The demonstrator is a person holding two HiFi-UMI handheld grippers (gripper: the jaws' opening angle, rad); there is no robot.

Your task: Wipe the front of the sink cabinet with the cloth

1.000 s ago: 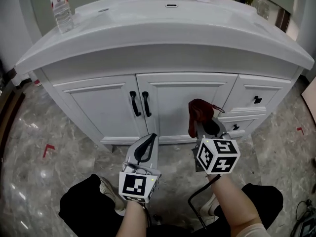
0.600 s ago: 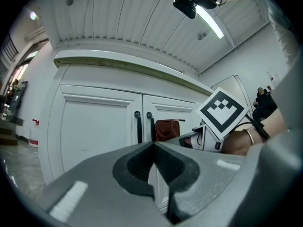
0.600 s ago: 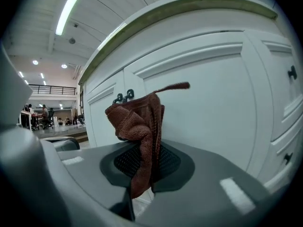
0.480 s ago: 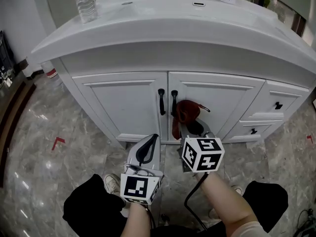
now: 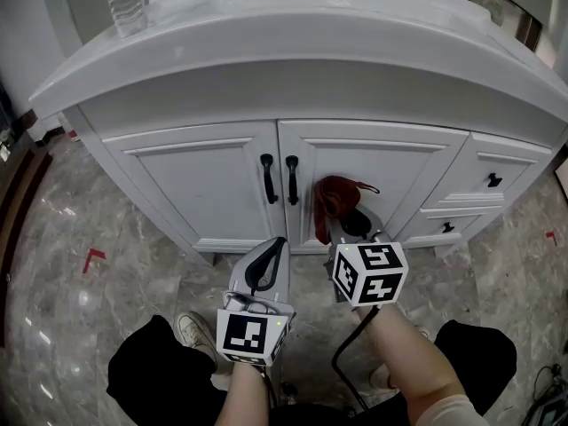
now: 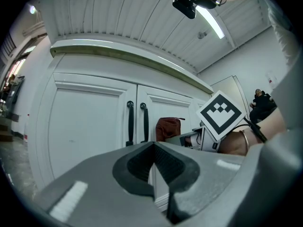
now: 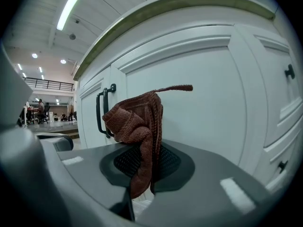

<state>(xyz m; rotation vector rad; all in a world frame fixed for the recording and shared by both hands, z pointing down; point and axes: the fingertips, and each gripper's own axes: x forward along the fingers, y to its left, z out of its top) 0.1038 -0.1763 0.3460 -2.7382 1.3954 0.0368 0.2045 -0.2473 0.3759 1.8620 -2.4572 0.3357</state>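
We see the right hand-held gripper (image 5: pixel 353 224) holding a rust-red cloth (image 5: pixel 335 199) at the right-hand cabinet door (image 5: pixel 399 171), seemingly touching it; the left hand-held gripper (image 5: pixel 271 251) hangs lower.

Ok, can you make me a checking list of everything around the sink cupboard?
Surface: white cabinet front, doors shut, no marks seen.
Job's things: reddish-brown cloth held up near the right door; contact unclear.
Clutter: plastic bottle on the countertop.
Grippers: right gripper shut on the cloth; left gripper shut, empty.
Cables: black cable beside the right arm.
Surroundings: grey marble floor, red tape mark.
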